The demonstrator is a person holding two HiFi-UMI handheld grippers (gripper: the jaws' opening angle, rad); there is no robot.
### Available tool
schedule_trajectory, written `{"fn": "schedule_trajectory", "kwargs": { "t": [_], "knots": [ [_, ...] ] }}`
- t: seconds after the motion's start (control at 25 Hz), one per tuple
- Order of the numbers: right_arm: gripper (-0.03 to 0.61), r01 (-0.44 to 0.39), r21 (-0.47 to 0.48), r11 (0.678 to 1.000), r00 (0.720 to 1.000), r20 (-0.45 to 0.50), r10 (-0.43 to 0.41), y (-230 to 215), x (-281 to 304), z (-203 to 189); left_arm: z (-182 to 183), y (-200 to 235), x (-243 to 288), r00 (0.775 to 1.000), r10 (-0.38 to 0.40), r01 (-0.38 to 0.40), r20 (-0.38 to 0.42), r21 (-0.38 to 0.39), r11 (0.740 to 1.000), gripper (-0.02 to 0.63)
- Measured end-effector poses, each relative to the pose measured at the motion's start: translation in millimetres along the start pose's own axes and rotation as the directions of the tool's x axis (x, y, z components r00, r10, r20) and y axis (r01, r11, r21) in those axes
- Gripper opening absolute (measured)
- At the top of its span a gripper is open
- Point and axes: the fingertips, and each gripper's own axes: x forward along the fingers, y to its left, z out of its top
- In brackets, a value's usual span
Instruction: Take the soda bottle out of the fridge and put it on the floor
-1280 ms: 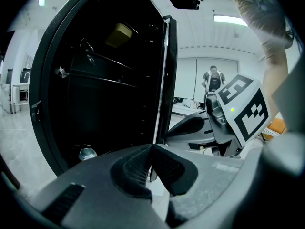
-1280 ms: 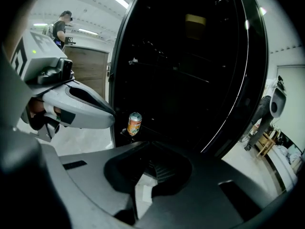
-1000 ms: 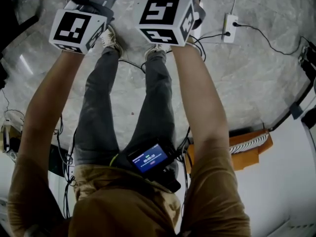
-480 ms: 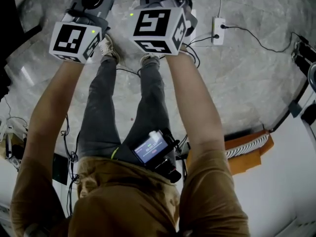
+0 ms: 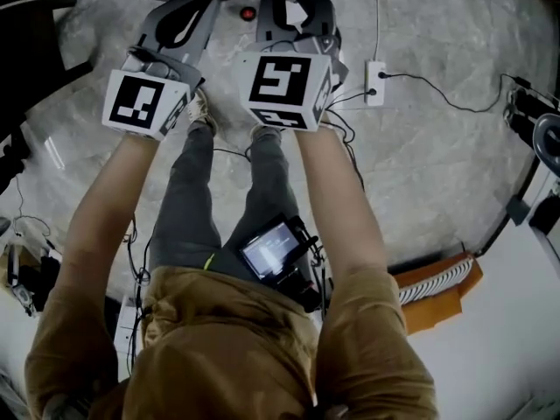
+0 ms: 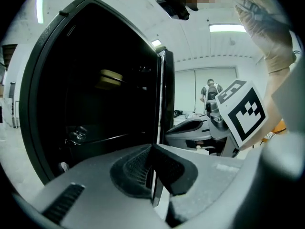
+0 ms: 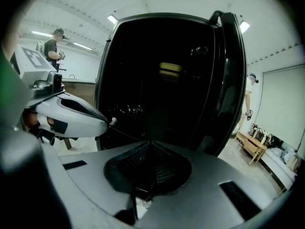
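A tall black fridge [image 7: 167, 75] stands right in front of both grippers, and I also see the fridge [image 6: 95, 94] in the left gripper view. Its inside is dark. A dim yellow shape [image 7: 170, 70] and a few small round tops [image 7: 127, 109] show there, but I cannot pick out a soda bottle. My left gripper [image 6: 153, 175] is shut and holds nothing. My right gripper [image 7: 148, 173] is shut and empty too. They are held side by side, with the left marker cube [image 5: 147, 103] next to the right marker cube [image 5: 287, 90].
Below is a grey marble floor [image 5: 437, 156] with the person's legs and shoes. A white power strip [image 5: 374, 81] and cables lie ahead on the right. An orange object [image 5: 437, 283] sits by a white wall. People stand in the background [image 6: 209, 92].
Both grippers have risen together, still side by side. More of their bodies shows at the top of the head view, and the cubes sit slightly lower in the picture.
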Motion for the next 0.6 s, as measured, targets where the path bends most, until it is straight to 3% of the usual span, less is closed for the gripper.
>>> {"fn": "schedule_trajectory", "kwargs": {
  "t": [0.6],
  "knots": [
    [0.008,0.007,-0.039,0.999,0.990,0.138,-0.002,2,-52,145,118,22,-57,0.993,0.060,-0.062,0.102,0.017,0.998,0.002]
  ]
}}
